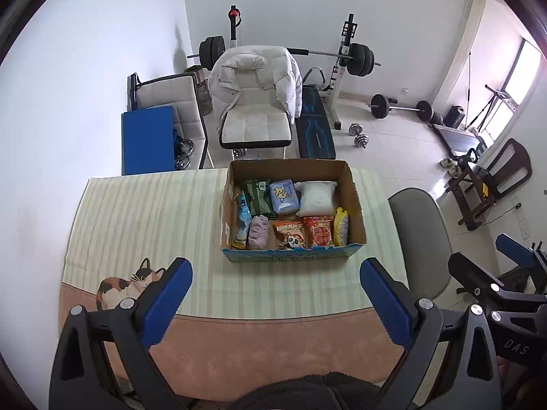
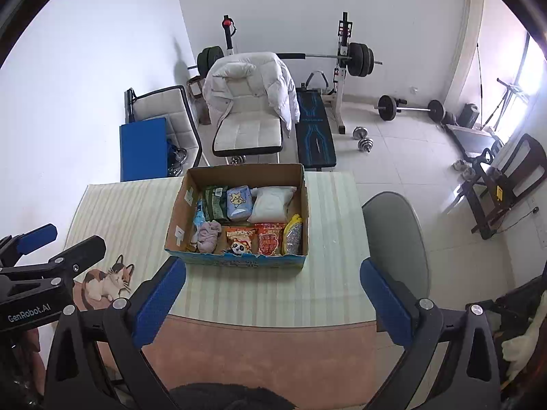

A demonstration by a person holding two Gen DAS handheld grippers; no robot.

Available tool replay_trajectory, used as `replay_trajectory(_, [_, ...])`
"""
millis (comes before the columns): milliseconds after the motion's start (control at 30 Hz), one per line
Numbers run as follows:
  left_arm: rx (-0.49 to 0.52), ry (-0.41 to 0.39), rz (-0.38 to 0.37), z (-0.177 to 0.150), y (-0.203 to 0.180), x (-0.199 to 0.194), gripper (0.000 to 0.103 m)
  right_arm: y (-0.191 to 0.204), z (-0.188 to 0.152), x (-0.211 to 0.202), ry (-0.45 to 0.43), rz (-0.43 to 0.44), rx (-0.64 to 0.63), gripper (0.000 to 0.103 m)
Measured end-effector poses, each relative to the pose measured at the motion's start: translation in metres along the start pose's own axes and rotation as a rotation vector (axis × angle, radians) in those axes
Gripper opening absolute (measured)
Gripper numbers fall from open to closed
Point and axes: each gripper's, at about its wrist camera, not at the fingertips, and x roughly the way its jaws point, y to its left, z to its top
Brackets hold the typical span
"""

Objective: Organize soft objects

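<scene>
I hold both tools back over the near edge of the table (image 1: 112, 212), above the pink border of the mat, so that each camera takes in the whole cardboard box (image 1: 354, 205) before I commit to anything. My left gripper (image 1: 275, 297) has its blue fingers spread wide with nothing between them, and my right gripper (image 2: 273, 294) is spread the same way and just as empty; I judge that wide stance suits soft things that need a broad bite.

The box sits toward the far edge of the table, roughly midway along it, its open top facing me. The soft things lie packed inside in two rows. Along the far wall are a white pillow-like bag (image 1: 316, 198), a blue cartoon pack (image 1: 283, 196) and dark green packets (image 1: 257, 195). Along the near wall are a crumpled purple cloth (image 1: 258, 232), an orange panda snack bag (image 1: 290, 234), a red packet (image 1: 318, 231) and a yellow-topped pouch (image 1: 342, 227) wedged upright against the right wall.

They touch one another with little slack, so I expect to reach in from above. The loose cloth looks easiest to pinch.
</scene>
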Motion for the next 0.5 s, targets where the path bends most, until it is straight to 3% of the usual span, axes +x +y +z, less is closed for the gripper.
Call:
replay_trajectory(233, [-0.005, -0.041, 0.037, -0.007, 0.003, -0.018, 0.101, 0.000, -0.015, -0.041, -0.019, -0.025, 0.008, 0.103])
replay_trajectory(500, [0.001, -0.103, 0.043, -0.007, 0.001, -0.025, 0.103, -0.008, -0.009, -0.054, -0.065, -0.074, 0.030, 0.103])
